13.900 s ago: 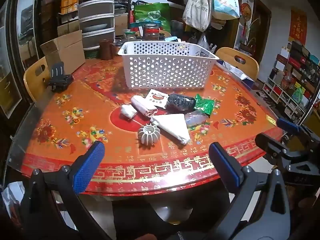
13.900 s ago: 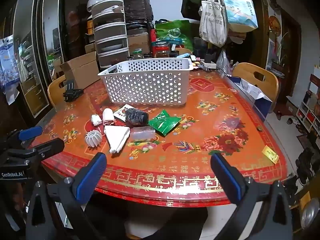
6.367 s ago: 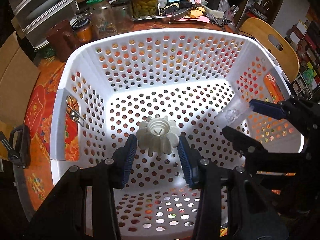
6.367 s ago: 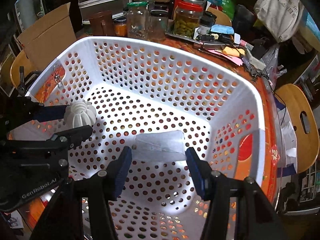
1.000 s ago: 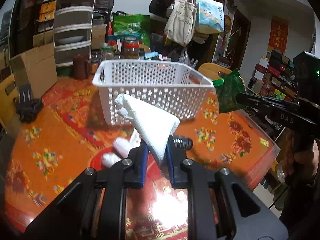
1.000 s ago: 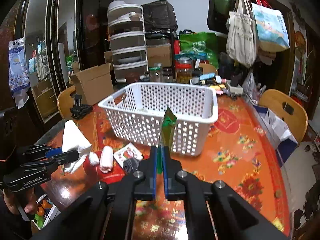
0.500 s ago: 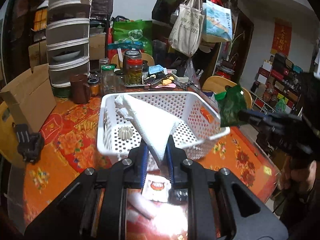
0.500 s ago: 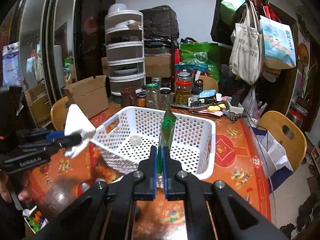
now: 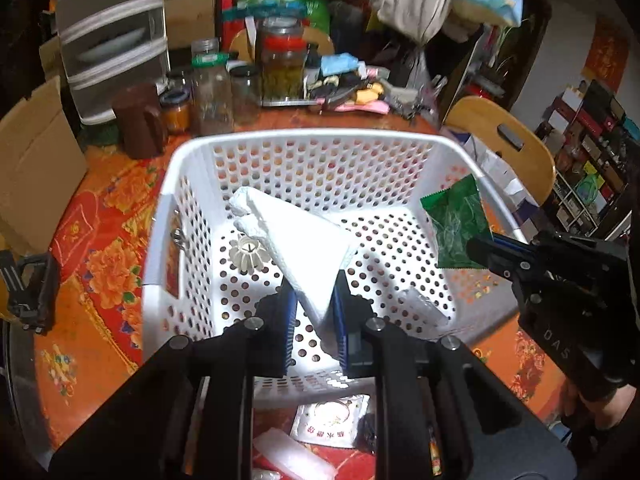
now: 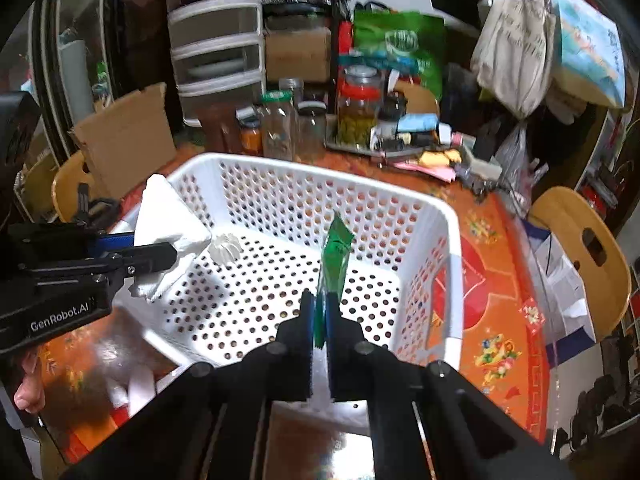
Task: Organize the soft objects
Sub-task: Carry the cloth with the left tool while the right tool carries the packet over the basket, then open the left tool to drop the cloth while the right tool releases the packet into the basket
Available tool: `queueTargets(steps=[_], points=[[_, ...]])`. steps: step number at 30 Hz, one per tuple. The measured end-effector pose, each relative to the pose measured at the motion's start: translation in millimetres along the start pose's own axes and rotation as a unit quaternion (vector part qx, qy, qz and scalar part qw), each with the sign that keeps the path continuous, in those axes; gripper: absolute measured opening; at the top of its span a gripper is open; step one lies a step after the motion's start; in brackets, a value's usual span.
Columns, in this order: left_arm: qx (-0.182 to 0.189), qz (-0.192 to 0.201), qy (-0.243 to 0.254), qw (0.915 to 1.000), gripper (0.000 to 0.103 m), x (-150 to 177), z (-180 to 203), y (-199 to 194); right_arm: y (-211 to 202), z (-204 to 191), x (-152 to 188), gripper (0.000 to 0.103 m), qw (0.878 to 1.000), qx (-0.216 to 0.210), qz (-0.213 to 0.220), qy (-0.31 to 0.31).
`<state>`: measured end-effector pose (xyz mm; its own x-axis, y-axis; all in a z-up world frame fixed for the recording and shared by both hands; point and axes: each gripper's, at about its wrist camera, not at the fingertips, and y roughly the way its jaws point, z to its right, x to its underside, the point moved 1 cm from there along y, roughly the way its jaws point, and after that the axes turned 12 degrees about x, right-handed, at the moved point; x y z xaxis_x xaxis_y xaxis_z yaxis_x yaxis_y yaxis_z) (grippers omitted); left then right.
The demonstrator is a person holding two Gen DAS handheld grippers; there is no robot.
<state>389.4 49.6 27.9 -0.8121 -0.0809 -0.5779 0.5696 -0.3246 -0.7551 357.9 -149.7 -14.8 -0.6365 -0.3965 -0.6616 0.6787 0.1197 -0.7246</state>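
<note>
My left gripper (image 9: pixel 314 312) is shut on a white folded tissue pack (image 9: pixel 296 244), held above the left half of the white perforated basket (image 9: pixel 304 138). My right gripper (image 10: pixel 319 320) is shut on a flat green foil packet (image 10: pixel 334 258) that stands on edge over the basket's (image 10: pixel 452 216) near side. In the left wrist view the green packet (image 9: pixel 456 226) hangs at the basket's right wall. A white ribbed ball (image 9: pixel 248 250) and a clear plastic pouch (image 9: pixel 424 306) lie on the basket floor. In the right wrist view the tissue pack (image 10: pixel 168 224) hovers over the left rim.
A printed sachet (image 9: pixel 330 420) and a white roll (image 9: pixel 292 456) lie on the red patterned table (image 9: pixel 100 280) in front of the basket. Glass jars (image 9: pixel 284 64) and a brown jug (image 9: pixel 140 120) stand behind it. A cardboard box (image 10: pixel 124 136) and wooden chairs (image 10: pixel 580 240) flank the table.
Both grippers have moved forward from in front of the basket to over its inside, carrying the tissue pack and the green packet. The cameras now look more steeply down into the basket.
</note>
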Motion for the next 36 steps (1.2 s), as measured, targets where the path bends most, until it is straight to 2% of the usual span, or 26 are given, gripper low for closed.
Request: queueTargets(steps=[4, 8, 22, 25, 28, 30, 32, 36], points=[[-0.008, -0.017, -0.006, 0.9998, 0.015, -0.5, -6.5, 20.2, 16.2, 1.0, 0.5, 0.004, 1.0, -0.008, -0.02, 0.007], [-0.01, -0.031, -0.014, 0.9994, 0.015, -1.4, -10.9, 34.1, 29.9, -1.7, -0.2, 0.004, 0.999, 0.0, -0.036, -0.001], [-0.014, -0.051, -0.017, 0.9985, 0.016, 4.3, -16.0, 50.6, 49.3, -7.3, 4.7, 0.004, 0.998, -0.011, -0.059, -0.003], [-0.012, -0.046, -0.019, 0.9987, 0.018, 4.1, -17.6, 49.2, 49.8, -7.4, 4.5, 0.004, 0.998, -0.019, -0.059, 0.001], [-0.011, -0.037, -0.015, 0.9991, 0.028, 4.2, -16.6, 43.9, 44.9, -6.8, 4.3, 0.004, 0.999, -0.022, -0.047, 0.005], [-0.005, -0.028, -0.012, 0.9995, 0.044, 4.2, -15.5, 37.6, 40.6, -3.6, 3.4, 0.007, 0.999, -0.023, -0.038, 0.015], [-0.003, -0.021, -0.008, 0.9997, 0.051, 4.6, -13.9, 32.5, 34.8, -1.1, 2.7, 0.014, 0.999, -0.027, -0.03, 0.021], [0.004, -0.006, 0.002, 1.0, 0.057, 5.5, -8.5, 16.7, 19.0, 1.3, 3.0, 0.05, 0.999, -0.026, -0.011, 0.022]])
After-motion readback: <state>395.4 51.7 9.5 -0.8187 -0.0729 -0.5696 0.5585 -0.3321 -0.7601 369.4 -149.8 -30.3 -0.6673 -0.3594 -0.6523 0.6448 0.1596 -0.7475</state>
